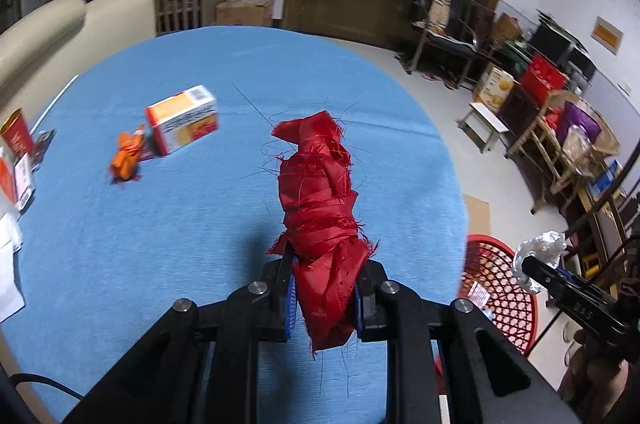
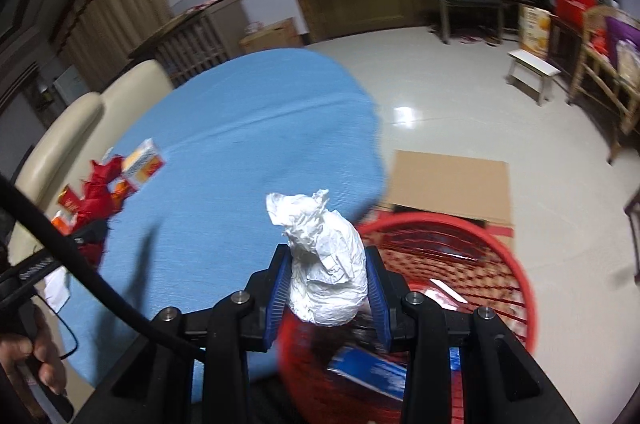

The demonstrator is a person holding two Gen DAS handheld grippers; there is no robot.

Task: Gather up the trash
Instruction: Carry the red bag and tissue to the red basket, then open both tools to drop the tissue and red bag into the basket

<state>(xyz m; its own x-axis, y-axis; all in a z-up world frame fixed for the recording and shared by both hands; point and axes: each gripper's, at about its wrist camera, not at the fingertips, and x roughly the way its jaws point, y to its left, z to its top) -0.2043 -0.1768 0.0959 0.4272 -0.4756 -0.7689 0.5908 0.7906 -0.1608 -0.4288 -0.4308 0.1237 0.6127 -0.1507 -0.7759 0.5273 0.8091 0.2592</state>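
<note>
No readable text; print on orange-white box too blurred to read.

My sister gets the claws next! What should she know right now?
Left claw: shut on a crumpled red cloth wad, above the blue table.
Right claw: shut on a crumpled white paper ball, at the near rim of the red basket on the floor beside the table.
Done: some trash already lies in the basket, including a blue packet.
Left: drop both wads in the basket, then fetch the orange-and-white box, the orange wrapper and the items at the table's left edge.
</note>
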